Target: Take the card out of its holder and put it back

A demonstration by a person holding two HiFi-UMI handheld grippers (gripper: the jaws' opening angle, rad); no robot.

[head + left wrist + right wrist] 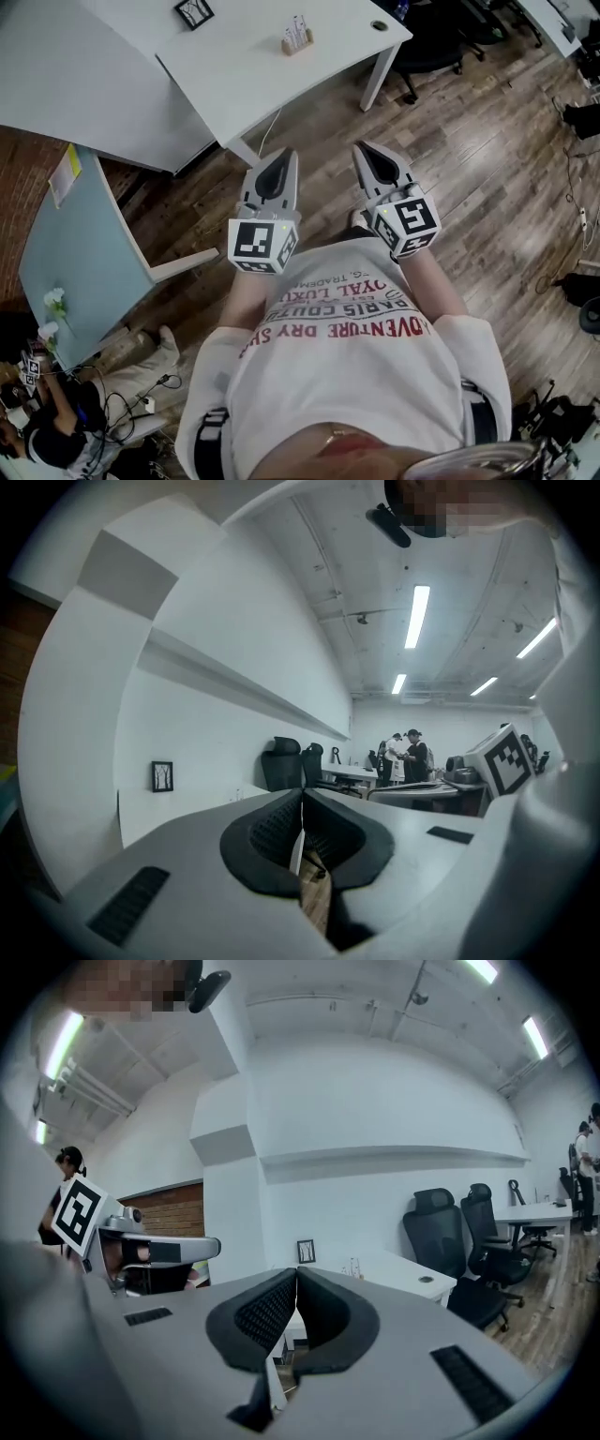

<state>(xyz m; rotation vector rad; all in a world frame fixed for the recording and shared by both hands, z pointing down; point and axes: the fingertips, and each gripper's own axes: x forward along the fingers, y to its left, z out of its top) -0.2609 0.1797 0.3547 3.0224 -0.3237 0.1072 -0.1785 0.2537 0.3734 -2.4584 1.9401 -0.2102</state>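
Note:
The wooden card holder (297,39) with a pale card upright in it stands on the white table (272,75), well ahead of both grippers. My left gripper (287,155) and right gripper (360,148) are held side by side in front of the person's chest, above the wooden floor, pointing toward the table. Both are shut with nothing between the jaws. In the left gripper view the jaw tips (302,795) meet; in the right gripper view they meet too (296,1273). The holder (353,1267) shows small on the table beyond the right gripper.
A small black picture frame (194,11) and a dark round cap (379,25) sit on the white table. A light blue table (75,253) stands at the left. Black office chairs (441,1232) stand to the right. People stand far off (405,757).

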